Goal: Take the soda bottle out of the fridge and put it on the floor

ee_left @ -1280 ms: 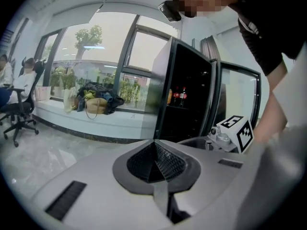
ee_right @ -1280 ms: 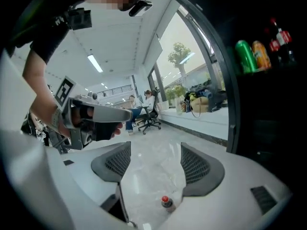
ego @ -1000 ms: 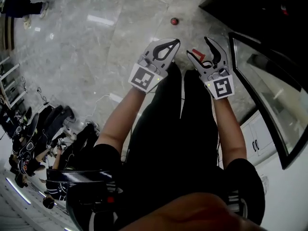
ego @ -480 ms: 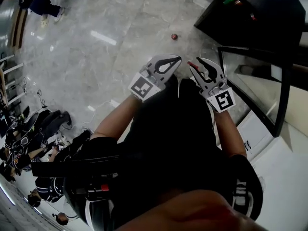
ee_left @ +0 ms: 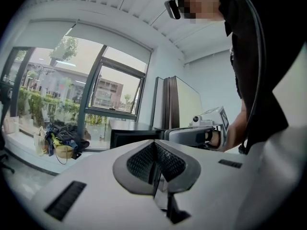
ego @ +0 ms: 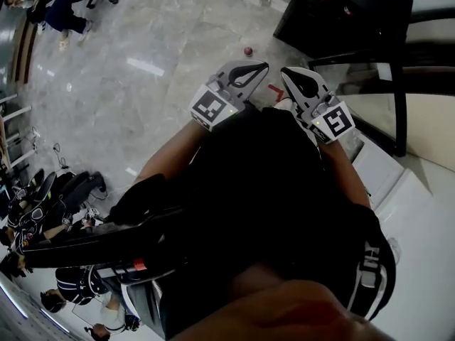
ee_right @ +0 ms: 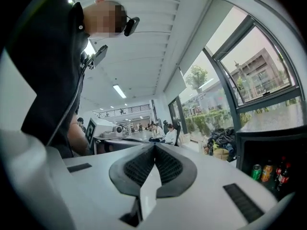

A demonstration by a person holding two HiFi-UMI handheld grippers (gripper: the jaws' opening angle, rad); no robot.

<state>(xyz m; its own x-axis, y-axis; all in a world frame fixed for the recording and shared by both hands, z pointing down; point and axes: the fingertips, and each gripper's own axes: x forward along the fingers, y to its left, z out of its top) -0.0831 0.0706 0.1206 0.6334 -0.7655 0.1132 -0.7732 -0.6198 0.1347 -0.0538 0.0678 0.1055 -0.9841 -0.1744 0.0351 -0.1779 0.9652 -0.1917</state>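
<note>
Left gripper (ego: 260,67) and right gripper (ego: 287,74) are hanging level with jaws pressed together and empty, the right's having just been closing on nothing, probably because the soda bottle (ego: 248,50), seemingly that red-topped thing, is already standing on the floor (ego: 142,105) near the fridge (ego: 341,20).

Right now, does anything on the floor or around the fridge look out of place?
One thing: a small round red object sits alone on the floor near the dark fridge. I cannot tell what it is. Nothing looks spilled or broken.
</note>
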